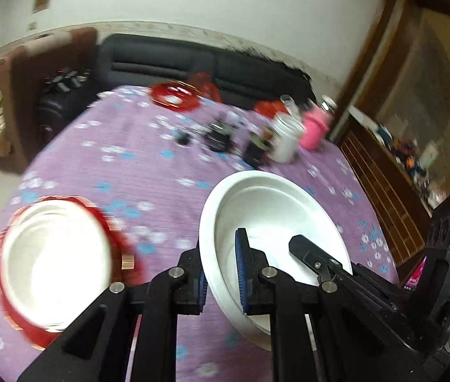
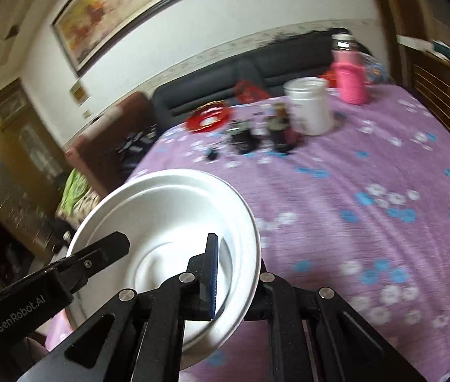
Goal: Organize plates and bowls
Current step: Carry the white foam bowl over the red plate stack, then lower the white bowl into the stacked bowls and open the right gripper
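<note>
A white plate is held above the purple flowered tablecloth. My left gripper is shut on its left rim, one blue pad inside and one outside. My right gripper is shut on the same white plate at its right rim. Each gripper shows in the other's view: the right gripper over the plate's right side, the left gripper over its left side. A red bowl with a white inside sits on the cloth at the near left, blurred.
A red dish, small dark bottles, a white jar and a pink bottle stand at the table's far side. A dark sofa is behind the table. A wooden cabinet stands at the right.
</note>
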A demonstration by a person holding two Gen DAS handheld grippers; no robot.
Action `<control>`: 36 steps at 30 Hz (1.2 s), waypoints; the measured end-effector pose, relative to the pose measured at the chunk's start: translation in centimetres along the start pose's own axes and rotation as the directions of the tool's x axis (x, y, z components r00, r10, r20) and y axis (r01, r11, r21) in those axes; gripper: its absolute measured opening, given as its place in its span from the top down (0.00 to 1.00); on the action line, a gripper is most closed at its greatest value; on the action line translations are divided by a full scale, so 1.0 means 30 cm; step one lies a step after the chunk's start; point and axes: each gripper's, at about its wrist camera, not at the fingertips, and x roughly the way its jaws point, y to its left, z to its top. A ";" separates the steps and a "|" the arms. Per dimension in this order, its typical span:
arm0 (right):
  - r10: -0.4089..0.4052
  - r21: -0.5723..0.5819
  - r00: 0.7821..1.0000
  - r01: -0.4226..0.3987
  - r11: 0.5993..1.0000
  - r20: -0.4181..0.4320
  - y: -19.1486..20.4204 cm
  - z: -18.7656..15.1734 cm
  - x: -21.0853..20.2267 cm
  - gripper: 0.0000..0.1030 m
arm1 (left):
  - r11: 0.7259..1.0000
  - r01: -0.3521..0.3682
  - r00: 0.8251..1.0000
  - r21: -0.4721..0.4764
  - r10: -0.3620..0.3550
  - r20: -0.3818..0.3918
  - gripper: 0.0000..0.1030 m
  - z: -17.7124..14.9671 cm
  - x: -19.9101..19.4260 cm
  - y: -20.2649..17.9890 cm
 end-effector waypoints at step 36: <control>-0.003 -0.419 1.000 0.002 0.908 -0.002 0.656 -0.208 0.303 0.30 | 0.909 -0.224 0.949 -0.351 0.285 0.135 0.29 -0.115 -0.276 0.658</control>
